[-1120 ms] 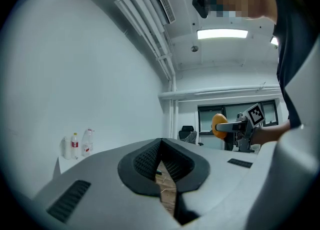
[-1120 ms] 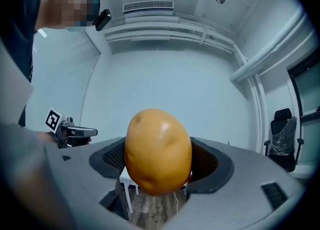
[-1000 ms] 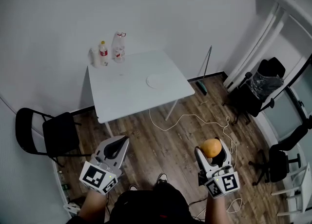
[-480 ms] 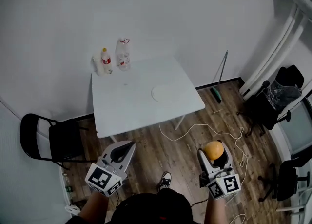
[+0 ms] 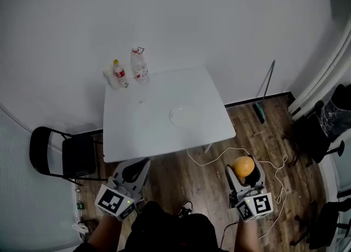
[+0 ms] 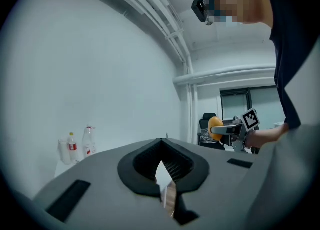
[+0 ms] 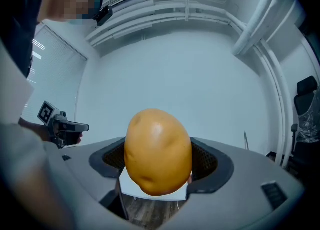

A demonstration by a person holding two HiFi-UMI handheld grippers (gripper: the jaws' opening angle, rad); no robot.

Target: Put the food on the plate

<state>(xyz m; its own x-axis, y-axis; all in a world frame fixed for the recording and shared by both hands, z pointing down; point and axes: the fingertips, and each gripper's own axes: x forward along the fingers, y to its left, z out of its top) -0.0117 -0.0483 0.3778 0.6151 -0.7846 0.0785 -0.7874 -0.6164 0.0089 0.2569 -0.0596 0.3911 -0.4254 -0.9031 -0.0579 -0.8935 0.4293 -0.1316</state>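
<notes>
The carry step is in hand: the right gripper (image 5: 244,174) is clenched on a potato (image 7: 158,151), held over the wooden floor (image 5: 181,177) just short of the white worktop's (image 5: 137,133) near right corner. The left gripper (image 5: 133,169) is closed on nothing. Next, I judge, comes a reach forward to the plate (image 5: 184,115), right of the worktop's middle. Bottles (image 5: 139,65) stand at its far left corner; a black chair (image 5: 66,156) sits by its left edge.

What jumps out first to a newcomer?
The orange potato-like food clamped in the right hand-held gripper, low right in the head view. Ahead, a white table carries a pale plate near its middle and bottles at its far left corner. The left hand-held gripper is shut and empty.
</notes>
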